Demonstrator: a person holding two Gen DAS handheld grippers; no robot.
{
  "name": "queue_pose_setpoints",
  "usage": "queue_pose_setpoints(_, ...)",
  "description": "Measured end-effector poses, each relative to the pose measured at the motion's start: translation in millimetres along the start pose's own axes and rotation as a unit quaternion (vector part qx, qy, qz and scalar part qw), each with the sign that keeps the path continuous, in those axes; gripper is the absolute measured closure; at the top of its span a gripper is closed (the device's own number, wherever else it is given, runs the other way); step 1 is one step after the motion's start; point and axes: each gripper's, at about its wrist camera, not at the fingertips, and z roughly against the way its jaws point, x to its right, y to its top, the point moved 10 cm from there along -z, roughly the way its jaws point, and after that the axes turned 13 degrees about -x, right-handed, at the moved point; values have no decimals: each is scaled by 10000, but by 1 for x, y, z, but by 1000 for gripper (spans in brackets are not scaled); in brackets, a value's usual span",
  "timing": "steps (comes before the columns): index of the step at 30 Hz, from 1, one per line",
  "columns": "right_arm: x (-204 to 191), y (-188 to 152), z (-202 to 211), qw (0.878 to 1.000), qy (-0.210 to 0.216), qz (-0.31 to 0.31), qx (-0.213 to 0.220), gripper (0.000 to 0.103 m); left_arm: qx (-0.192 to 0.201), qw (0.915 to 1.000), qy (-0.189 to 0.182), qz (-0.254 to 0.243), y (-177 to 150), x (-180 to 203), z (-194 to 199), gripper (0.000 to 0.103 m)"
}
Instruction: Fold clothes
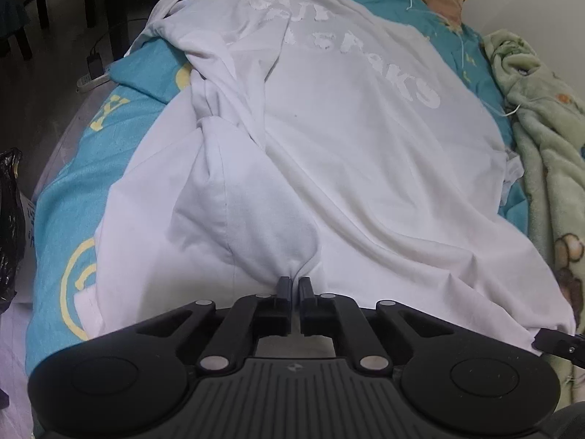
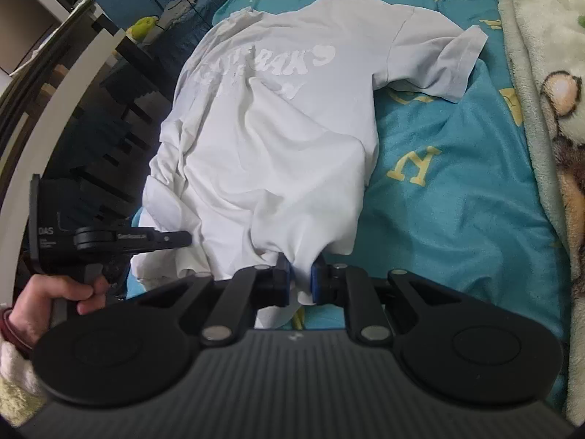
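T-shirt (image 2: 278, 139): lay spread across the teal bedsheet (image 2: 457, 190), printed lettering up, one short sleeve (image 2: 438, 66) flat toward the green fleece blanket (image 2: 541, 73), the opposite side rumpled and doubled over on itself.
Fabric: looked thin, soft and light, with no stiffness at all (it sagged into creases wherever it was lifted); I judged it would drape and drag rather than hold a shape, and would cling a little to the sheet.
Hem: the near edge was bunched up at two points, both already taken.
Where to hold: the hem corners seemed the sensible grip, well apart from each other, so the cloth could be kept taut between them.
Right gripper (image 2: 300, 274): jaws clamped on a pinch of the hem, a tuft of white cloth poking out below the blue pads.
Left gripper (image 1: 295, 285): jaws drawn together on a small gather of the white cloth, held by a hand (image 2: 55, 300) at its handle.
Risk: thin cloth could slip from so small a pinch.
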Motion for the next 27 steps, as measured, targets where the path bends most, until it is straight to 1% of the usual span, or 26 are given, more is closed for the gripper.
queue_pose_setpoints(2, 1, 1, 5, 9999, -97, 43, -38, 89, 113, 9998, -167, -26, -1, -4, 18, 101)
queue_pose_setpoints(5, 1, 7, 26, 9984, -442, 354, 14, 89, 254, 9983, -518, -20, -3, -15, 57, 101)
queue_pose_setpoints(8, 1, 12, 54, 9940, -830, 710, 85, 90, 232, 9961, -843, 116, -11, -37, 97, 101)
queue_pose_setpoints(10, 3, 13, 70, 9899, -1088, 904, 74, 90, 145, 9954, -912, 264, -20, -60, 116, 101)
queue_pose_setpoints(12, 6, 10, 81, 9859, -1295, 1062, -9, 91, 3, 9951, -903, 407, -29, -84, 126, 102)
queue_pose_setpoints(14, 9, 3, 81, 9823, -1454, 1167, -190, 91, -140, 9969, -653, 419, -41, -106, 124, 102)
queue_pose_setpoints(16, 14, -4, 73, 9785, -1602, 1236, -399, 91, -267, 9978, -435, 428, -51, -125, 122, 102)
queue_pose_setpoints(18, 18, -14, 57, 9784, -1551, 1190, -667, 90, -312, 9979, -377, 425, -56, -134, 119, 102)
queue_pose_setpoints(20, 15, -26, 40, 9774, -1446, 1240, -913, 90, -262, 9982, -345, 404, -58, -135, 120, 102)
queue_pose_setpoints(21, 10, -28, 39, 9775, -1405, 1285, -912, 88, -222, 9987, -298, 361, -57, -133, 122, 101)
queue_pose_setpoints(22, 6, -29, 41, 9785, -1341, 1299, -872, 87, -181, 9990, -251, 317, -56, -131, 125, 101)
queue_pose_setpoints(25, 1, -17, 68, 9912, -909, 879, -400, 81, -92, 9998, -10, 189, -54, -122, 128, 99)
queue_pose_setpoints(26, 1, -11, 80, 9944, -746, 723, -203, 77, -34, 9999, 76, 144, -54, -120, 131, 94)
queue_pose_setpoints(27, 1, -5, 93, 9967, -574, 574, 28, 60, 29, 9998, 160, 94, -54, -117, 135, 85)
